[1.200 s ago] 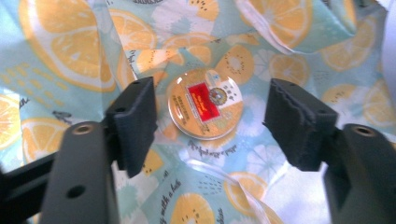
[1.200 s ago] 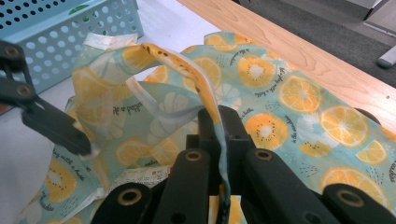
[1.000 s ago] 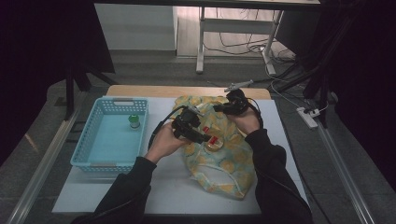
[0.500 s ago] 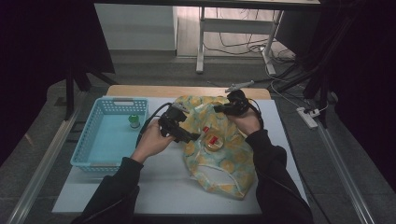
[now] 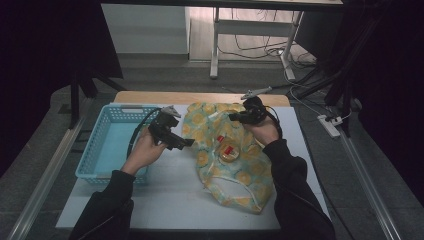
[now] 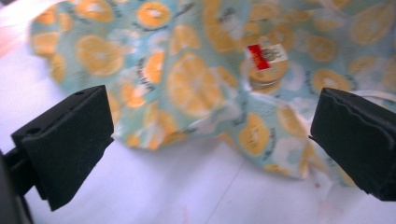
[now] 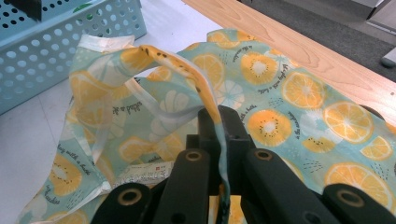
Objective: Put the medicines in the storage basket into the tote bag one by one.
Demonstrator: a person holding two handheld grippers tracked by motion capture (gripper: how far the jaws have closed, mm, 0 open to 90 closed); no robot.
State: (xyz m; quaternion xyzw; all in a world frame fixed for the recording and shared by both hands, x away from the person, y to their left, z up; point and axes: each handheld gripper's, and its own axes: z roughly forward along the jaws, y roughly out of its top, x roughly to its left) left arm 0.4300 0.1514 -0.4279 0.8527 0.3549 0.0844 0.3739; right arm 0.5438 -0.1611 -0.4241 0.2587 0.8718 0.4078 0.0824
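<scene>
Right gripper (image 5: 235, 118), upper centre of the high view, is clamped on the rim of the pale blue cloth bag printed with orange slices (image 5: 235, 165) — it sprawls across mid-frame; left gripper (image 5: 186, 144), just opened, hangs empty between the bag and the light blue plastic basket (image 5: 107, 150)

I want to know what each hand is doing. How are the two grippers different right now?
The left gripper has its fingers spread wide with nothing between them; the right gripper has its fingers shut on the orange-print bag. The left gripper hovers beside the bag, near the blue basket; the right one lifts the bag's edge. Both are black and hand-held.
</scene>
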